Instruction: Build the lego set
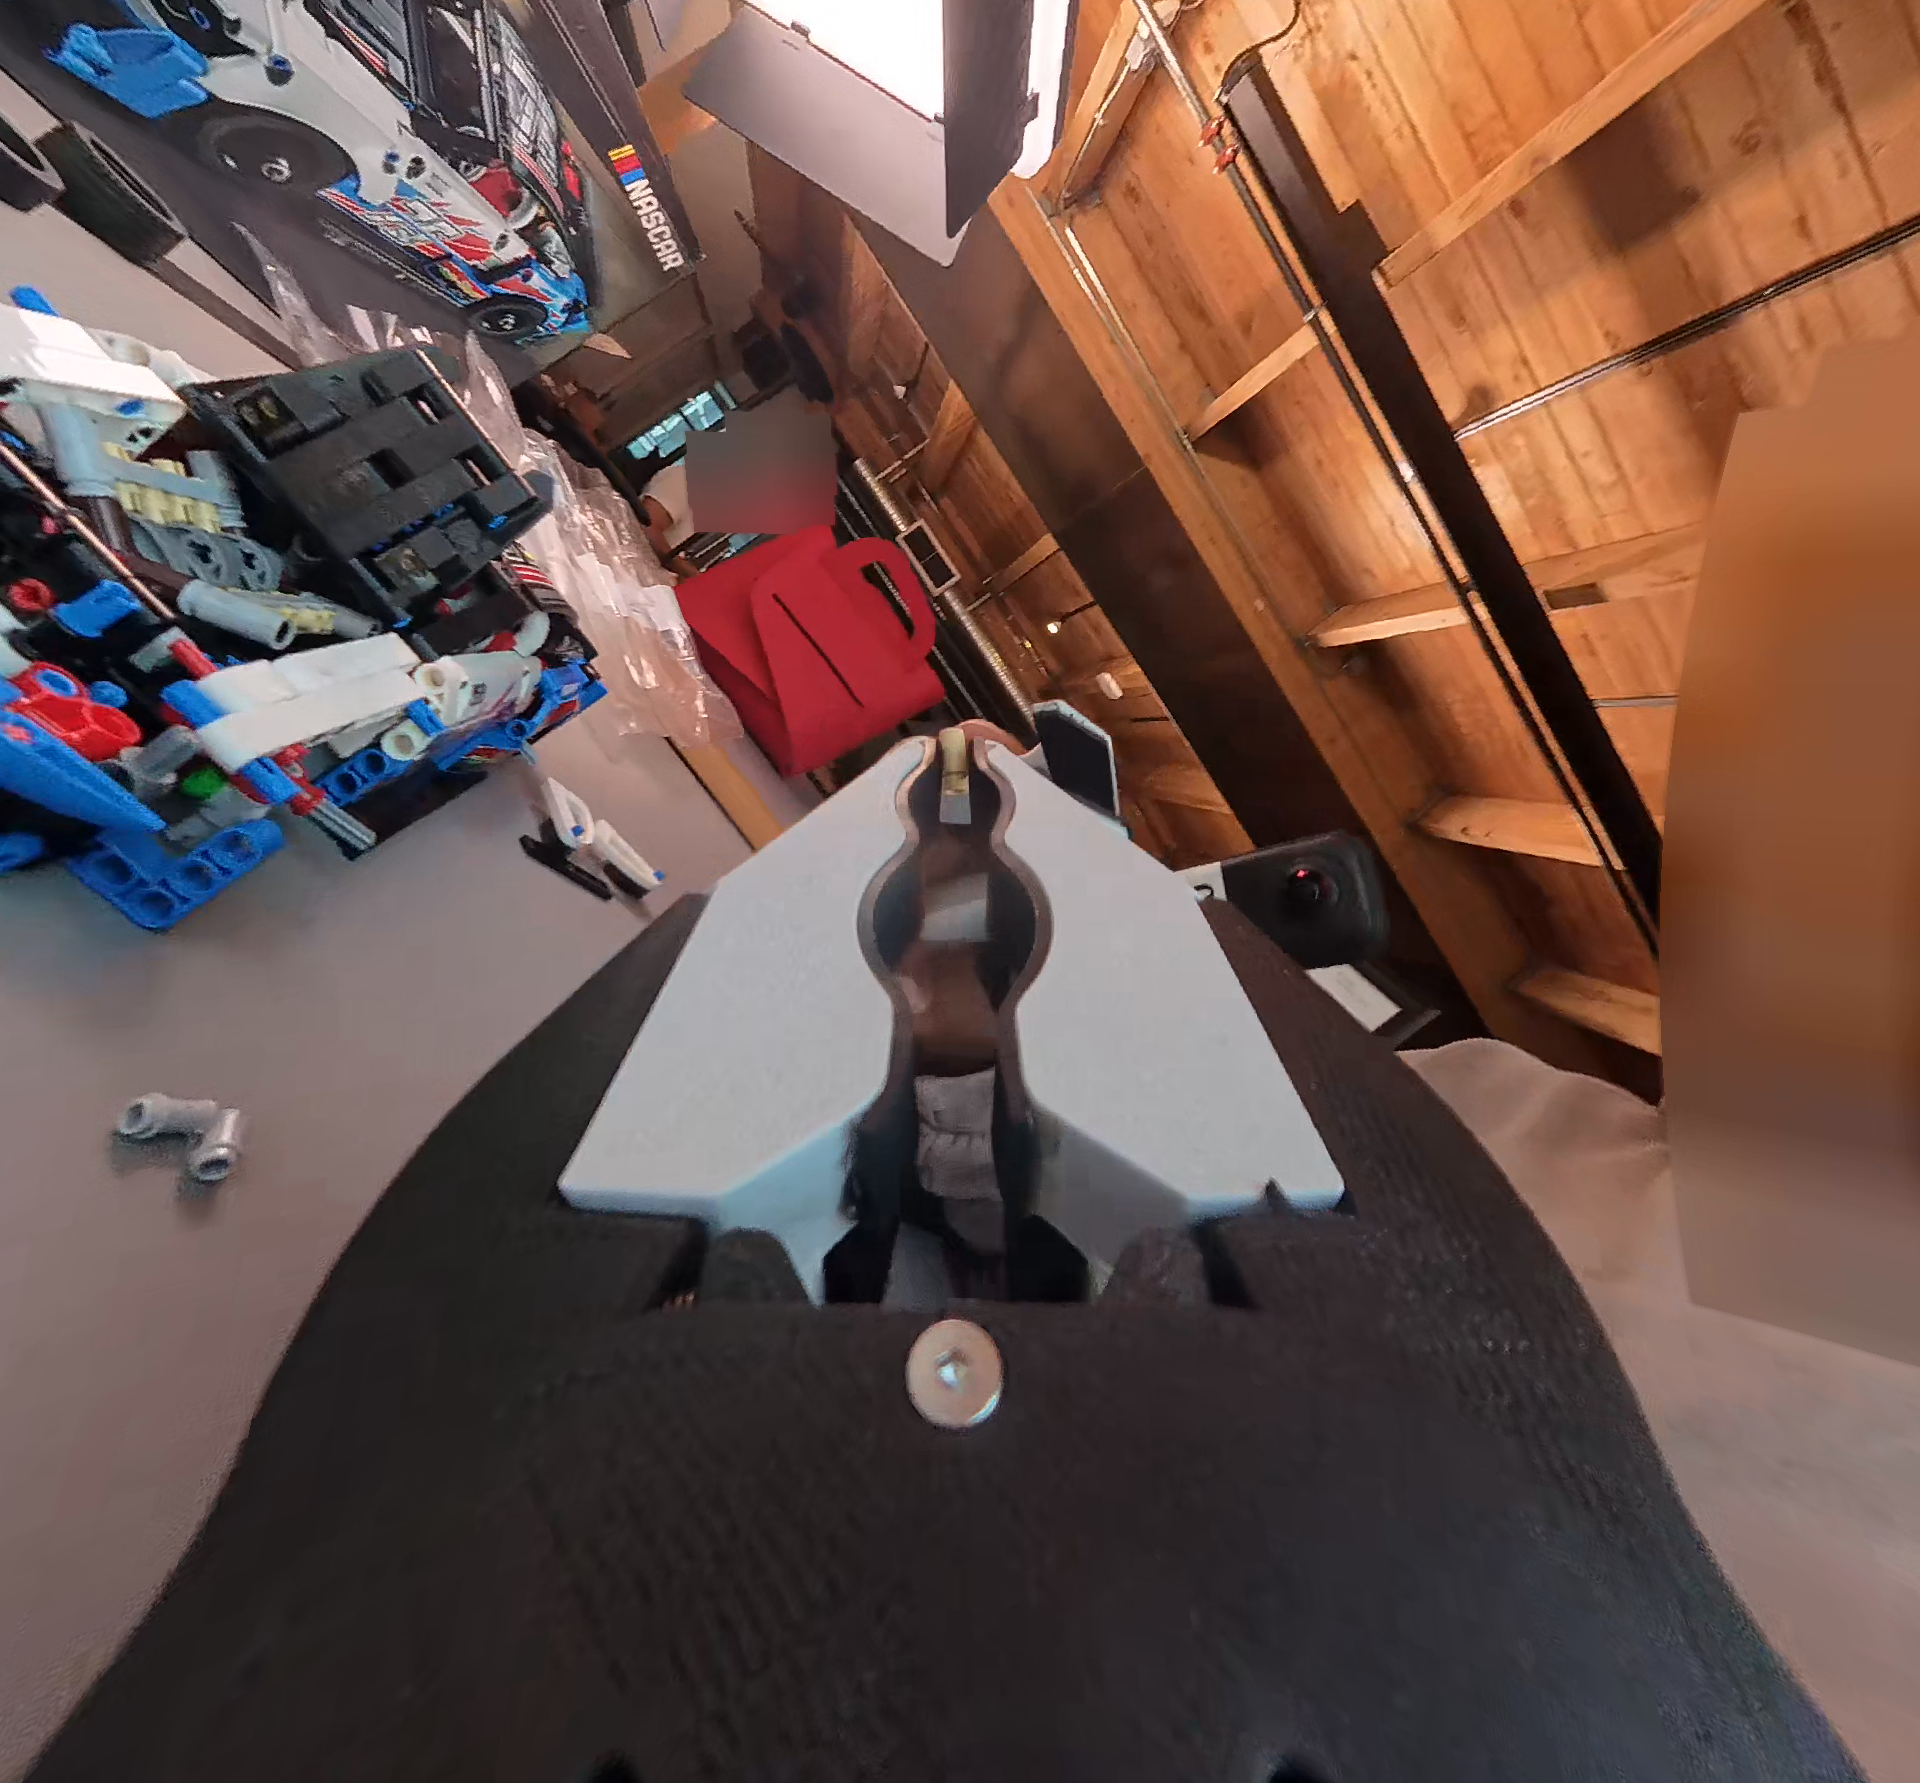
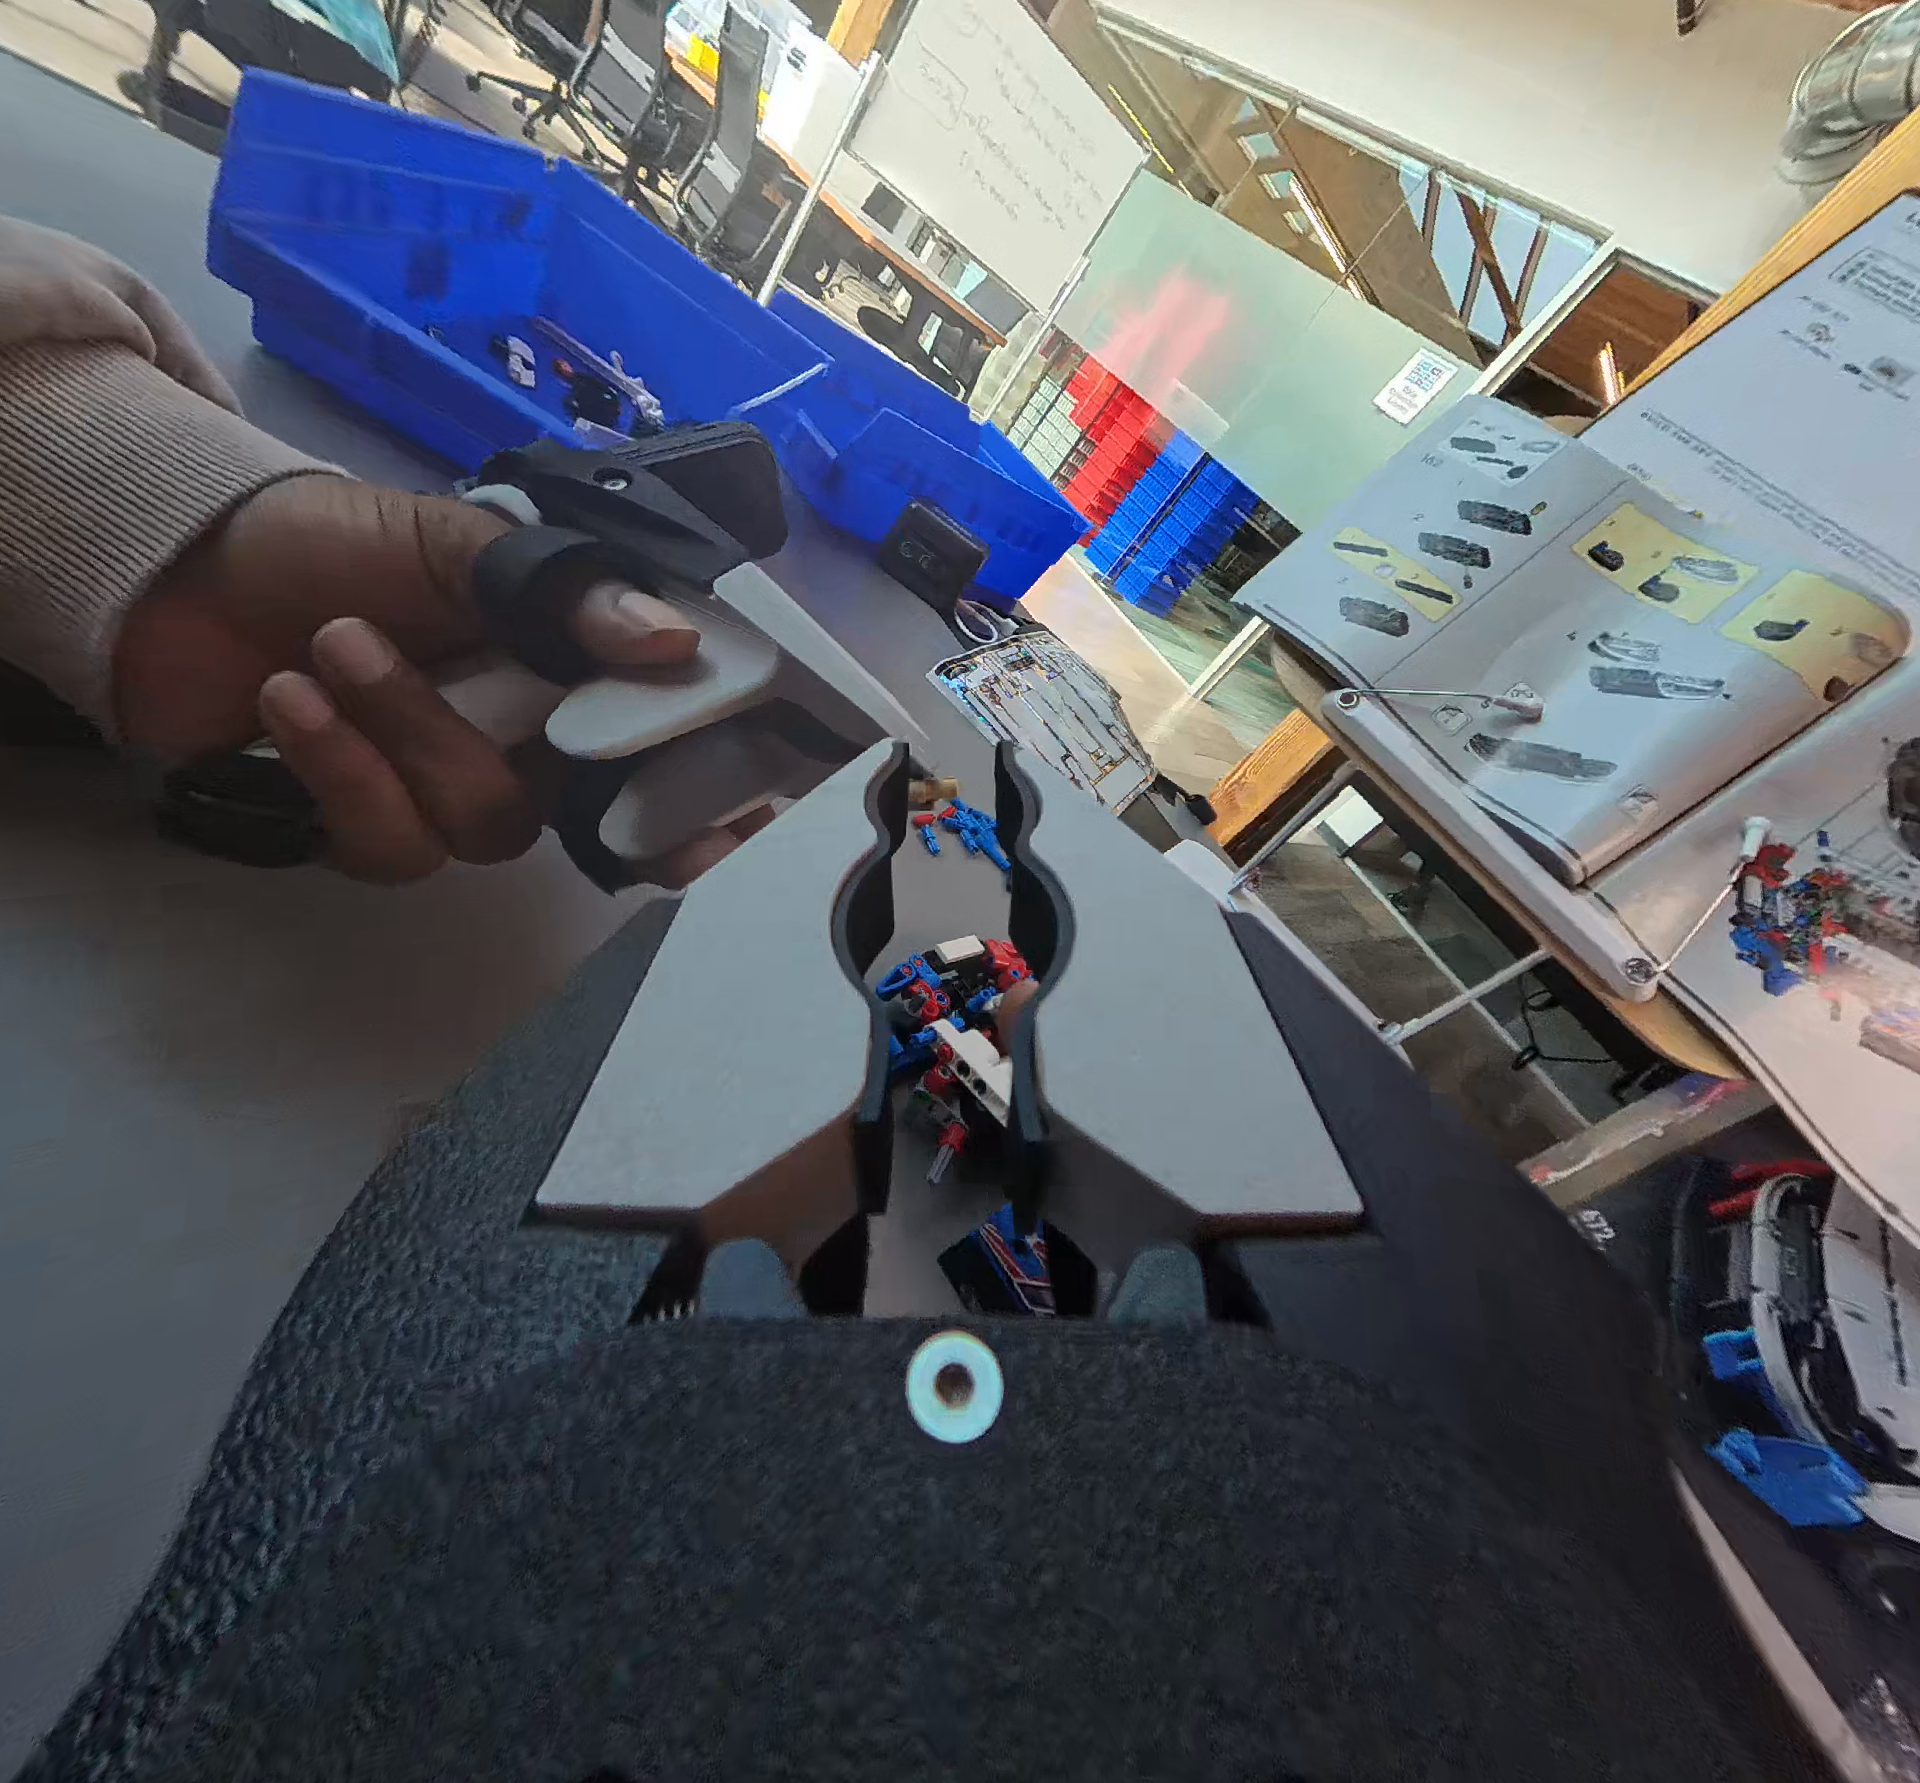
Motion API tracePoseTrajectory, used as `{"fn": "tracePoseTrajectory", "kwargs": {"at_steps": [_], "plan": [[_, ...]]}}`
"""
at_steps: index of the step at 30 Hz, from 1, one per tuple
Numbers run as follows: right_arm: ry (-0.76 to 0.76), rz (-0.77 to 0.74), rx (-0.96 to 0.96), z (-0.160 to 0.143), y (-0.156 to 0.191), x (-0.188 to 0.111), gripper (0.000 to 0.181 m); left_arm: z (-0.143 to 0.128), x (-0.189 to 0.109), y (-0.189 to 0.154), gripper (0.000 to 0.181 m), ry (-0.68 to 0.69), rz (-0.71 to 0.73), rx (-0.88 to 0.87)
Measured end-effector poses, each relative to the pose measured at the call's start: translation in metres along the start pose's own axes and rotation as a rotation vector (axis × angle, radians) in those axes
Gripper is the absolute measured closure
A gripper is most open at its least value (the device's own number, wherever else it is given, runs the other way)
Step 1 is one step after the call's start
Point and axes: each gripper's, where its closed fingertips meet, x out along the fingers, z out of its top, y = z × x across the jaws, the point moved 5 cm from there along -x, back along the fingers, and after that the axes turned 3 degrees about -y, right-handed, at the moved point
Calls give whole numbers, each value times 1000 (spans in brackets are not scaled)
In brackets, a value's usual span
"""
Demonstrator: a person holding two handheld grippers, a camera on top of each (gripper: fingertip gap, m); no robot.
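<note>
The left tongs (image 1: 952, 777) pinch a small tan pin (image 1: 953, 769) at their tips, lifted off the table (image 1: 312, 1058). The right tongs (image 2: 951, 767) stand narrowly parted and empty, close to that pin. Beyond lies the half-built lego car (image 1: 260, 611), chassis and panels joined, with loose grey connectors (image 1: 182, 1133) and blue pins (image 2: 971, 829) unplaced. The open instruction booklet (image 2: 1621, 611) suggests many steps remain.

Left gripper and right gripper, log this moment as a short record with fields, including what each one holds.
left gripper: shut on a small tan peg, lifted off the table
right gripper: open, holding nothing
model: partly built car on the grey table
loose parts: grey connectors beside the model
instructions: open booklet on a stand
bin: blue tray behind the left hand
</note>
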Motion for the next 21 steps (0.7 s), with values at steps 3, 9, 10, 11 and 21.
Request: {"fn": "tracePoseTrajectory", "kwargs": {"at_steps": [3,9,10,11,21], "plan": [[21,-20,-77,-2,6,3,167,-2,1,-2,179,-17,-35,-59],[59,-65,-138,-8,9,6,172,-7,4,-4,179,-7,-60,-88],[60,-57,-129,-9,9,6,171,-7,3,-4,179,-7,-58,-94],[54,-47,-119,-9,9,6,172,-7,3,-3,179,-5,-59,-99],[-41,177,73,-12,5,-5,172,-16,5,-5,178,87,-81,-149]]}}
